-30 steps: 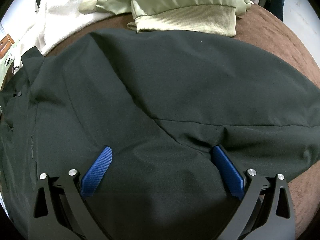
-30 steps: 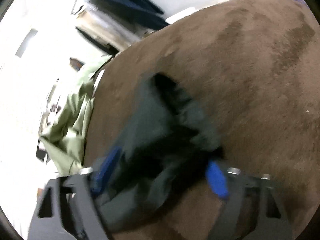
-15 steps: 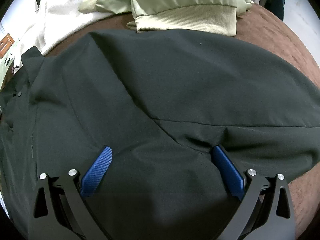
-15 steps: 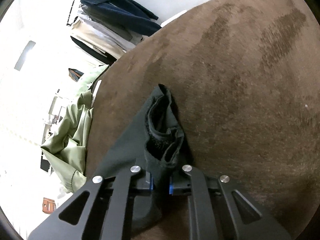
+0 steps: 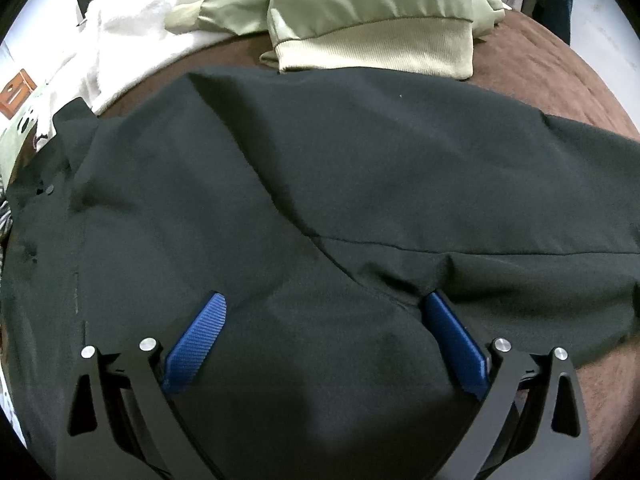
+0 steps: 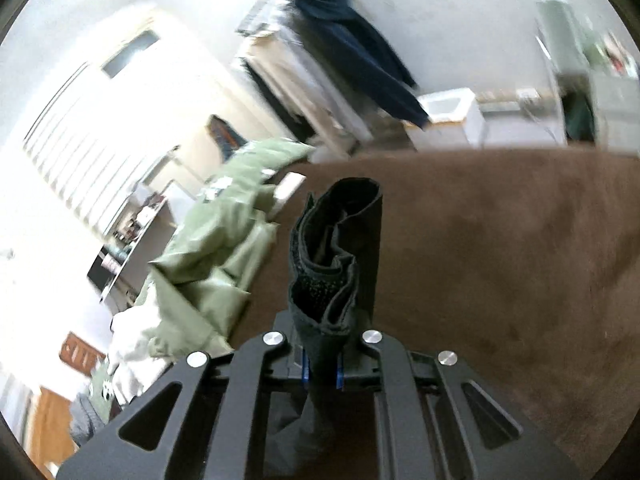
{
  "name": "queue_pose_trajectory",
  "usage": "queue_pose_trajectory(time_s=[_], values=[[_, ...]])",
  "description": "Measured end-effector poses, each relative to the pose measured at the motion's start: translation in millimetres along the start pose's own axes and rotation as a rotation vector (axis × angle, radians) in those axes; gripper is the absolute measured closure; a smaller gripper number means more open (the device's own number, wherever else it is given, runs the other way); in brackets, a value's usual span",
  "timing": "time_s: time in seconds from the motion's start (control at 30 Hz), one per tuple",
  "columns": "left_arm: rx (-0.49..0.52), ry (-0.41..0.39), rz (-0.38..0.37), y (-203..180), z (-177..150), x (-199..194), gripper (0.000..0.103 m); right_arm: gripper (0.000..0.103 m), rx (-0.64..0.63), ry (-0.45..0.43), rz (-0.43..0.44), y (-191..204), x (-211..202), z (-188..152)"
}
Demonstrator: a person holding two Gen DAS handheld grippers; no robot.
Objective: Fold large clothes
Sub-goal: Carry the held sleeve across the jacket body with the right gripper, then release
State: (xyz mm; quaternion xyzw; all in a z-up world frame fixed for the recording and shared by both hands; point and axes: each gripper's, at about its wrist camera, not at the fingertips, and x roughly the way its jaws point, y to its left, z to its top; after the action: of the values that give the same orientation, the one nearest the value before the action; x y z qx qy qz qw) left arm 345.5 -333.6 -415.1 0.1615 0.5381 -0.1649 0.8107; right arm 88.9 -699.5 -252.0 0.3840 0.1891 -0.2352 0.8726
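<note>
While my left gripper (image 5: 324, 336), spread wide, is pinning the dark jacket (image 5: 320, 184) on the brown bed (image 5: 560, 64), my right gripper (image 6: 322, 368) is pinching its cuff (image 6: 340, 248) toward twelve o'clock for folding.

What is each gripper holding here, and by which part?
The right gripper is shut on the cuff end of the dark jacket's sleeve. The left gripper holds nothing: open, pads apart over the dark jacket.

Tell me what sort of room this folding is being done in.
Probably a bedroom or laundry room at home. A clothes rack hung with garments stands by the wall, and a green jacket and white towel lie heaped on the brown surface beside the dark garment.
</note>
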Motion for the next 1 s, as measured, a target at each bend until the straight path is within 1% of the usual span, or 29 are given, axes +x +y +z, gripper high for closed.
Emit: queue_pose_trajectory(time_s=[0.13, 0.2, 0.3, 0.43, 0.5, 0.53, 0.6, 0.8, 0.9, 0.97, 1.0], values=[[0.0, -0.004, 0.006, 3.9, -0.6, -11.8, 0.006, 0.094, -0.078, -0.036, 0.065, 52.1, -17.6, 8.3], [-0.001, -0.017, 0.005, 8.2, -3.4, -21.7, 0.006, 0.094, -0.103, -0.042, 0.121, 76.5, -26.9, 11.1], [-0.028, -0.024, 0.0, 20.7, -11.5, -38.0, 0.006, 0.094, -0.144, -0.031, 0.211, 120.6, -37.0, 10.3], [-0.094, -0.037, -0.012, 46.1, -28.9, -64.4, 0.006, 0.094, -0.214, 0.01, 0.36, 190.2, -52.2, -1.9], [-0.114, -0.048, -0.007, 57.7, -36.9, -77.5, 0.006, 0.094, -0.269, 0.031, 0.43, 231.1, -59.6, -14.4], [-0.124, -0.06, 0.016, 66.2, -41.7, -85.7, 0.006, 0.094, -0.285, 0.039, 0.456, 247.4, -61.8, -19.0], [-0.147, -0.078, 0.027, 83.9, -47.8, -96.9, 0.006, 0.094, -0.316, 0.07, 0.532, 287.4, -65.8, -34.8], [-0.238, -0.107, 0.09, 151.8, -80.8, -127.1, 0.006, 0.094, -0.381, 0.141, 0.689, 379.1, -77.7, -86.8], [-0.302, -0.108, 0.117, 192.8, -105.0, -141.2, 0.006, 0.094, -0.406, 0.207, 0.762, 427.3, -82.6, -122.4], [-0.347, -0.104, 0.138, 218.8, -126.2, -150.8, 0.006, 0.094, -0.423, 0.249, 0.788, 445.8, -81.7, -143.8], [-0.36, -0.095, 0.151, 229.2, -135.5, -154.4, 0.006, 0.094, -0.431, 0.286, 0.804, 456.6, -81.2, -159.9]])
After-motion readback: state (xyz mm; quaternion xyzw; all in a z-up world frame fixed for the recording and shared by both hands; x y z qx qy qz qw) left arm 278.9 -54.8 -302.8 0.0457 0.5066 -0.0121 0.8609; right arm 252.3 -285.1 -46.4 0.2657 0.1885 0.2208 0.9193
